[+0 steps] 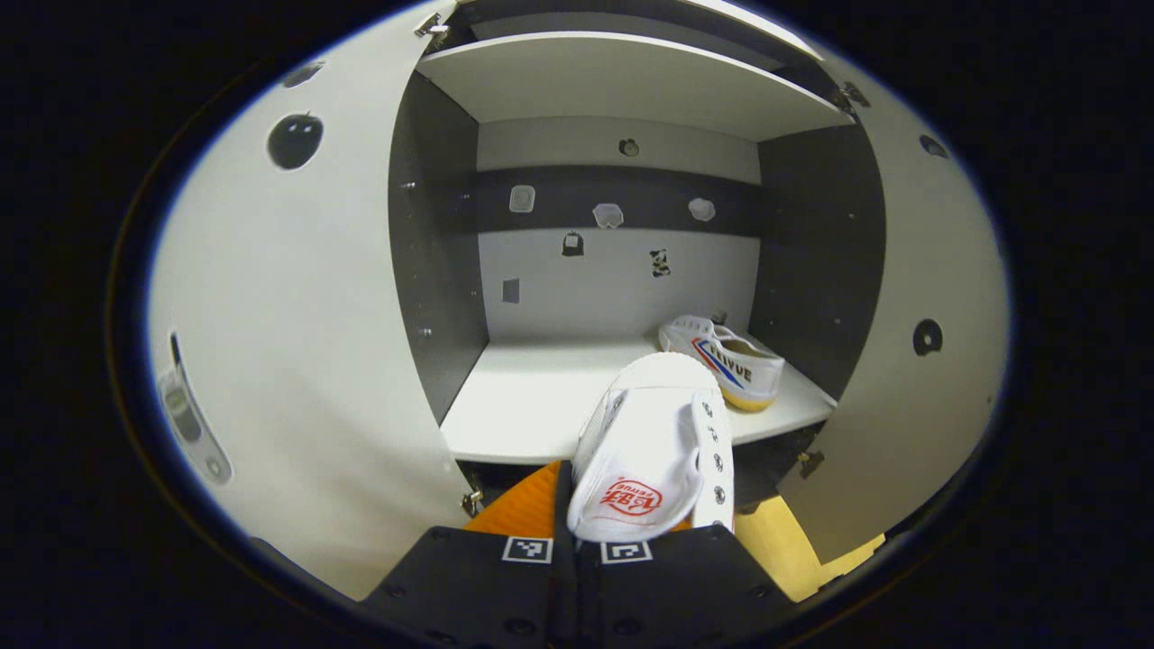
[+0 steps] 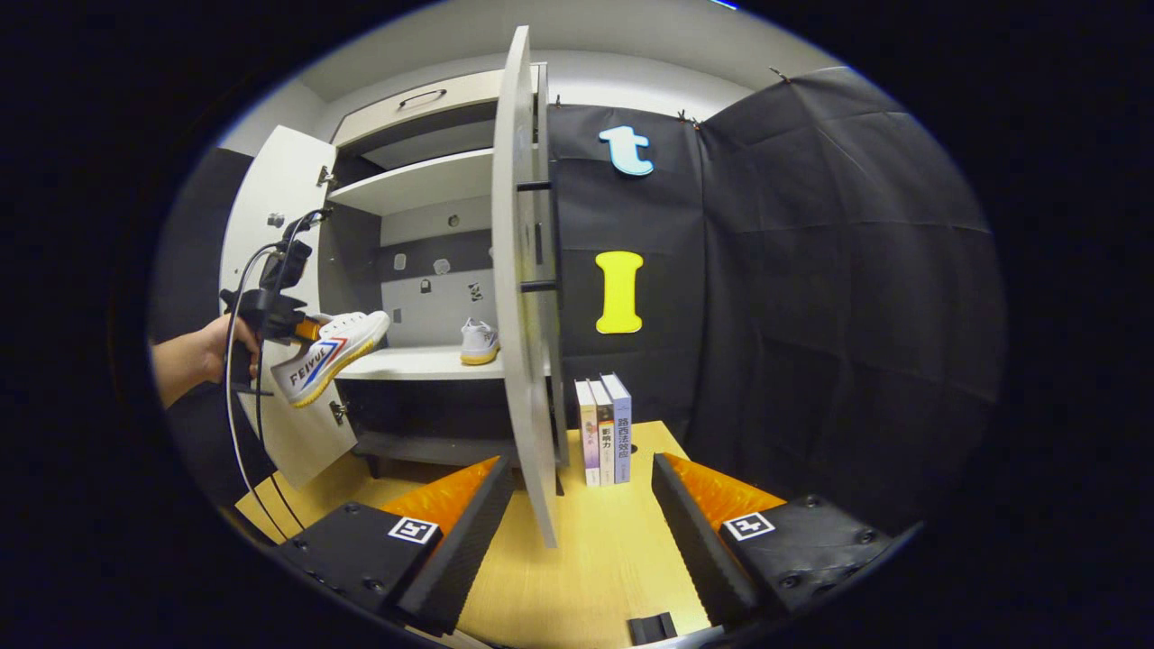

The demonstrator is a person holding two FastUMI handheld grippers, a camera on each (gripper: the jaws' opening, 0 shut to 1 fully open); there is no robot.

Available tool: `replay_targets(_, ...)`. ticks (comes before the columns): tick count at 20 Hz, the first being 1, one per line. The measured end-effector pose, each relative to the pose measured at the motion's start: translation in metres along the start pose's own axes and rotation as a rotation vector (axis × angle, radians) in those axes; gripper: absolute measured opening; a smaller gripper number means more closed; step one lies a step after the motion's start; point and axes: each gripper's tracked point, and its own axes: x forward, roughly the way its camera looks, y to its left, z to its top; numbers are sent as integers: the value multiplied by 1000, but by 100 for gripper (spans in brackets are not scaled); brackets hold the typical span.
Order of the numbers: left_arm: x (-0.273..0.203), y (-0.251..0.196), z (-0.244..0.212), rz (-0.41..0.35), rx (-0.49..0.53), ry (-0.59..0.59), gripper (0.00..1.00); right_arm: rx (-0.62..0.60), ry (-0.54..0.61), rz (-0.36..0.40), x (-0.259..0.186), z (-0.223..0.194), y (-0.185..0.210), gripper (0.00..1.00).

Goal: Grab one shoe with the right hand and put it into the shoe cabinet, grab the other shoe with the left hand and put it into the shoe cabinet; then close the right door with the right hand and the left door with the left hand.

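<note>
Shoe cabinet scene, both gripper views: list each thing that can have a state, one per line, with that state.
Left door: open.
Right door: open, edge-on between the right tongs' fingers.
First shoe: resting on the cabinet shelf, right side.
Second shoe: held in the left tongs, off the shelf, toe toward the cabinet.
Right tongs: open, holding nothing.
Books: upright on the table.

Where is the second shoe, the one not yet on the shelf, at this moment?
The second shoe is held by the left gripper just in front of the open cabinet, toe over the shelf edge, left of the first shoe at the right rear.
</note>
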Motion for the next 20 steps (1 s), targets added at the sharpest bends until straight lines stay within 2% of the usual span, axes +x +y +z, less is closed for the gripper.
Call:
replay_targets(4,57,3,56,42,21,-11,5,14,-12,-38,2,2,-28,98)
replay_targets(8,126,1,76,67,33,74,5,18,-26,-72,4,7,-53,98)
replay_targets(13,196,-11,51,76,-34,206,5,22,-33,-114,13,11,-82,98)
replay_targets(15,213,-11,42,110,-68,254,6,23,-57,-122,15,19,-87,98)
replay_targets(20,237,-11,31,185,38,330,7,12,-76,-131,21,23,-99,97)
